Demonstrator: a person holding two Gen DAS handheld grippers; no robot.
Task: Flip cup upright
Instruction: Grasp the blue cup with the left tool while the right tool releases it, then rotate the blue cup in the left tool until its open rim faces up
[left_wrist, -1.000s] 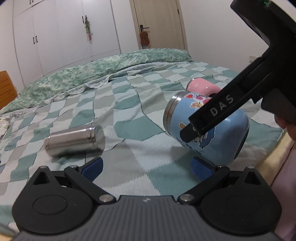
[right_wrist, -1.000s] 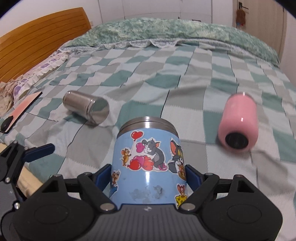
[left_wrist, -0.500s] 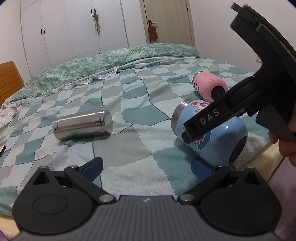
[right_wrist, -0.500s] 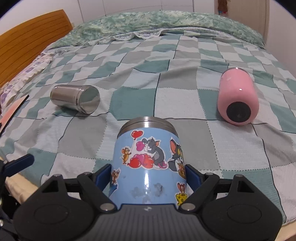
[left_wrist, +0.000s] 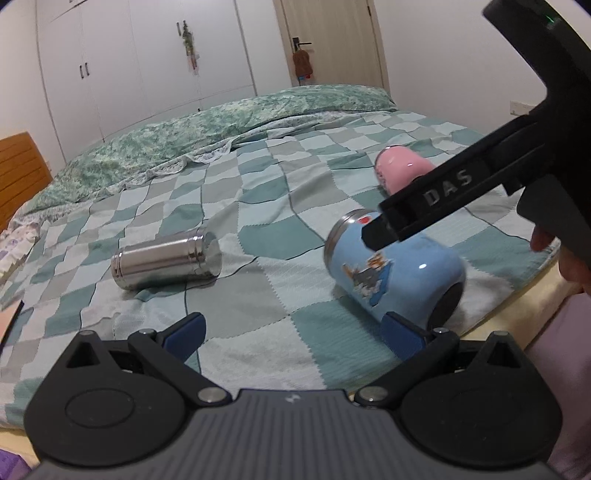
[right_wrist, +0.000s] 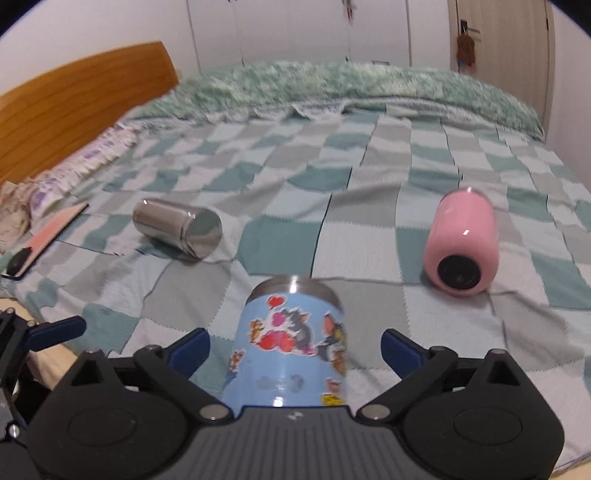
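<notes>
Right tongs (right_wrist: 295, 349) spread around sideways blue cartoon cup (right_wrist: 291, 343), not pinching; next close, then tip upright; left tongs (left_wrist: 291, 330) spread, idle.

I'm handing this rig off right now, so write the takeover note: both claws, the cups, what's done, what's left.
Left claw: open, empty, over the checked bedspread.
Right claw: open, fingers either side of the blue cup, with gaps on both sides.
Cups: the blue cup lies on its side near the bed edge. The steel cup and pink cup lie on their sides farther in.
Done: no cup stands upright.
Left: close on the blue cup and tip it upright; probably the other two after.
</notes>
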